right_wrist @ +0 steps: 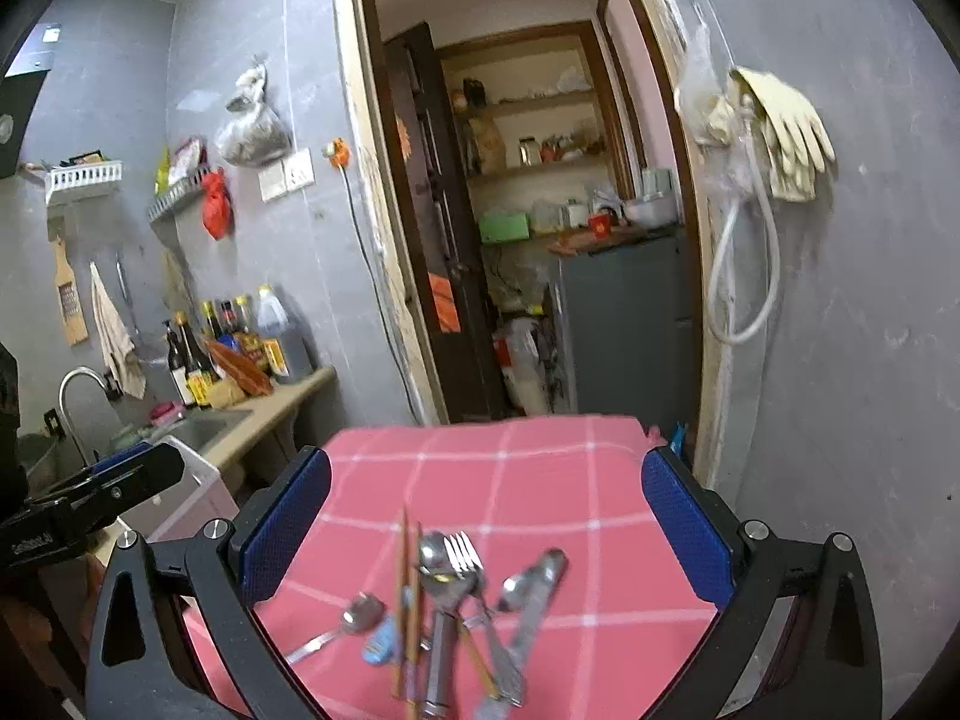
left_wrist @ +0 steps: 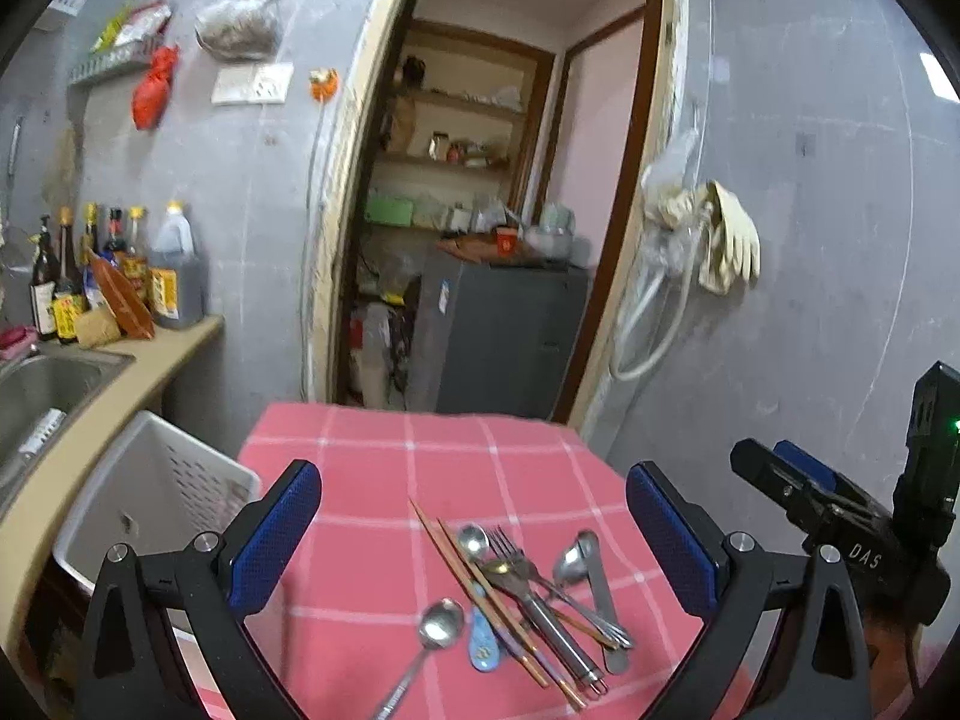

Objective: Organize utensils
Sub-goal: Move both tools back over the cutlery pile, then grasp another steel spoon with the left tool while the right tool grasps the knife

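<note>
A heap of metal utensils (left_wrist: 528, 594) lies on the desk's pink checked cloth (left_wrist: 372, 456), toward its near edge. In the pile a steel fork (left_wrist: 510, 558) crosses a pair of brown wooden chopsticks (left_wrist: 480, 588). A steel spoon (left_wrist: 441, 630) with a long handle lies on the left side of the heap, just beside a small pale-blue spoon (left_wrist: 483, 648), and a short steel spoon (left_wrist: 576, 561) rests on the right side.

The left gripper (left_wrist: 474, 534), black with blue pads, hangs above the pile with its jaws spread wide, holding nothing. The right gripper (right_wrist: 486, 528) hangs over the same heap, also wide open and empty.

A white perforated plastic basket (left_wrist: 156, 480) stands just off the desk's left edge, between it and the beige kitchen counter (left_wrist: 150, 372) with its steel sink (left_wrist: 54, 384).
</note>
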`<state>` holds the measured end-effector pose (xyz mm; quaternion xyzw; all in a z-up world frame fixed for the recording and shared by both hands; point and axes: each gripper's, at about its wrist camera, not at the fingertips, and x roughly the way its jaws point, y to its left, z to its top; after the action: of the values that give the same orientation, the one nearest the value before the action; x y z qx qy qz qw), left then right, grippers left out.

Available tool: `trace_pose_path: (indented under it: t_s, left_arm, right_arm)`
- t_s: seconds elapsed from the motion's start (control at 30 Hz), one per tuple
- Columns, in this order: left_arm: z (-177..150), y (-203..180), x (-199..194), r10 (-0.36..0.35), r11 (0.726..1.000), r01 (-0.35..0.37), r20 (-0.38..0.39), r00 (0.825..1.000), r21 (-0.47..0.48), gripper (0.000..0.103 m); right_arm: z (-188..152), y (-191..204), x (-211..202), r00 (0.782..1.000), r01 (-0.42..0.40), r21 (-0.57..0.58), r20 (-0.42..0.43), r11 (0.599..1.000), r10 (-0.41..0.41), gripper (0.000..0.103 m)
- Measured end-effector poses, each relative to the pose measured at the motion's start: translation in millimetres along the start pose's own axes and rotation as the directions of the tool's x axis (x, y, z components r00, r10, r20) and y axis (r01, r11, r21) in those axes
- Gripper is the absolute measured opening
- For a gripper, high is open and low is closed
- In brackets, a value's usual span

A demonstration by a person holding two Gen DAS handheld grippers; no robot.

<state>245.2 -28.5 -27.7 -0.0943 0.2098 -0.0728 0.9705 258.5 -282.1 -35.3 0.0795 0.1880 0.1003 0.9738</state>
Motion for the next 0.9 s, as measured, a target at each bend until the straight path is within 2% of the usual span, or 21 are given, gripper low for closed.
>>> trace_pose_path:
  t_s: [0.27, 0.47, 0.57, 0.63, 0.7, 0.9]
  left_arm:
    - [-30, -12, 44, -0.005, 1.000, 0.003, -0.118, 0.993, -0.014, 0.102]
    - [-54, -12, 75, 0.016, 0.999, -0.024, -0.201, 0.979, -0.034, 0.102]
    - [-66, -8, 89, 0.042, 0.998, -0.054, -0.247, 0.968, -0.042, 0.095]
    - [-74, -4, 100, 0.063, 0.996, -0.081, -0.290, 0.955, -0.049, 0.088]
    - [-80, 1, 107, 0.079, 0.993, -0.103, -0.316, 0.945, -0.060, 0.084]
    - [-95, 13, 125, 0.112, 0.985, -0.155, -0.397, 0.911, -0.077, 0.072]
  right_arm:
    - [-31, -41, 33, 0.991, -0.033, 0.040, -0.129, 0.999, 0.038, 0.102]
    - [-61, -62, 73, 0.965, -0.070, 0.084, -0.247, 0.994, 0.089, 0.101]
    - [-76, -65, 94, 0.944, -0.095, 0.111, -0.305, 0.989, 0.125, 0.092]
    - [-87, -66, 110, 0.926, -0.116, 0.130, -0.343, 0.985, 0.154, 0.079]
    - [-95, -65, 120, 0.915, -0.126, 0.138, -0.367, 0.982, 0.169, 0.072]
    - [-111, -58, 148, 0.877, -0.164, 0.155, -0.429, 0.974, 0.216, 0.053]
